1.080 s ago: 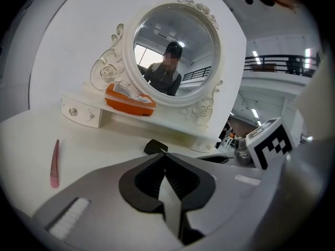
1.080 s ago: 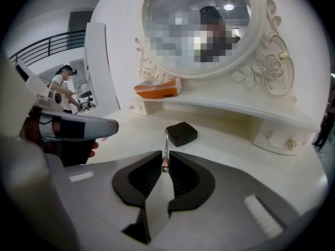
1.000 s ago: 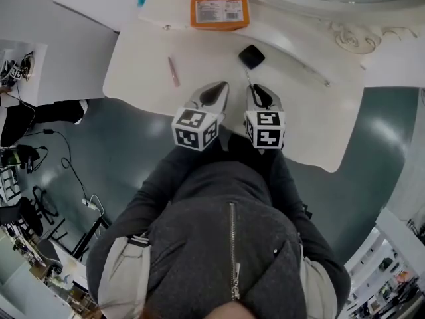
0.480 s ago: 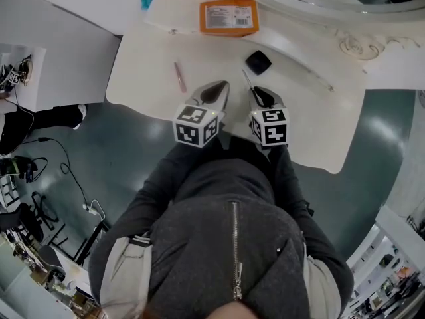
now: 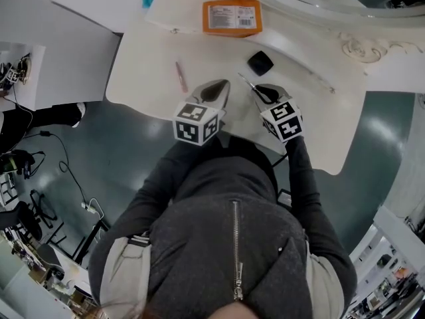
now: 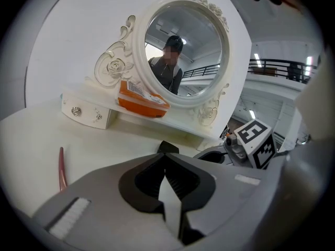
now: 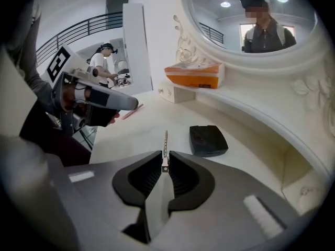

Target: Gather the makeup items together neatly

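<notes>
On the white vanity top (image 5: 146,72) my right gripper (image 5: 258,92) is shut on the near end of a thin silver makeup stick (image 5: 246,82), which points away to the left. In the right gripper view the stick (image 7: 165,140) pokes out past the closed jaws. A black compact (image 5: 260,62) (image 7: 208,140) lies just beyond it to the right. A pink pencil (image 5: 179,76) (image 6: 61,166) lies farther left. My left gripper (image 5: 218,89) hovers beside the right one, shut and holding nothing (image 6: 165,172).
An orange box (image 5: 232,16) (image 6: 142,101) sits on the raised shelf under the oval mirror (image 6: 183,48). A small drawer unit (image 6: 86,111) is at the shelf's left end. A thin rod (image 5: 317,78) lies at the right of the top. The table's front edge is close to the person's body.
My right gripper has shifted right and turned, so the silver stick now leans to the left instead of pointing straight ahead. The left gripper has stayed put.
</notes>
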The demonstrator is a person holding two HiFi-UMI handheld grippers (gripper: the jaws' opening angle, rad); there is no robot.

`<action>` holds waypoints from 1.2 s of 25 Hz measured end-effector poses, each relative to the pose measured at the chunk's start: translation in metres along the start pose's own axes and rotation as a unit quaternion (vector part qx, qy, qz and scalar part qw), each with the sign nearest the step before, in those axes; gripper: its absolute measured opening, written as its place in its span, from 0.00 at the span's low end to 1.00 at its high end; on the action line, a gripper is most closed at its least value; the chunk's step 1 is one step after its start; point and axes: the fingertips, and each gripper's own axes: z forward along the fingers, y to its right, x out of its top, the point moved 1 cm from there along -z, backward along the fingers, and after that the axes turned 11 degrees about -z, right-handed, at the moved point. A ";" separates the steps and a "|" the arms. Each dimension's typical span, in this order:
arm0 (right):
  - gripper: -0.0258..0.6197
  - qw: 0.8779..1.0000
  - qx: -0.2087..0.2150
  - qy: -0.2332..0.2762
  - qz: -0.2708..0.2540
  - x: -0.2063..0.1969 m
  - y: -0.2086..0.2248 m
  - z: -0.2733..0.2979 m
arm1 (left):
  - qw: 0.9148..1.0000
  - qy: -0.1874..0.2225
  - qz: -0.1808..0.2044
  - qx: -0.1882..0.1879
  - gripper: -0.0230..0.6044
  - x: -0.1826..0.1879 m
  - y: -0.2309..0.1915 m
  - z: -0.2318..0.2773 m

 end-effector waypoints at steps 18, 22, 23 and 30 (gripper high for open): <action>0.11 0.969 0.155 -0.022 -0.190 -0.014 0.007 0.005 | 1.000 -0.005 -0.007 0.018 0.05 -0.002 -0.004 0.001; 0.11 0.968 0.161 -0.028 -0.192 -0.019 0.006 0.007 | 1.000 -0.003 -0.008 0.019 0.05 -0.001 -0.005 0.001; 0.11 0.968 0.161 -0.029 -0.191 -0.020 0.007 0.007 | 1.000 -0.004 -0.008 0.019 0.05 -0.001 -0.005 0.002; 0.11 0.969 0.159 -0.035 -0.186 -0.025 0.012 0.010 | 1.000 -0.005 -0.008 0.017 0.05 -0.001 -0.003 0.005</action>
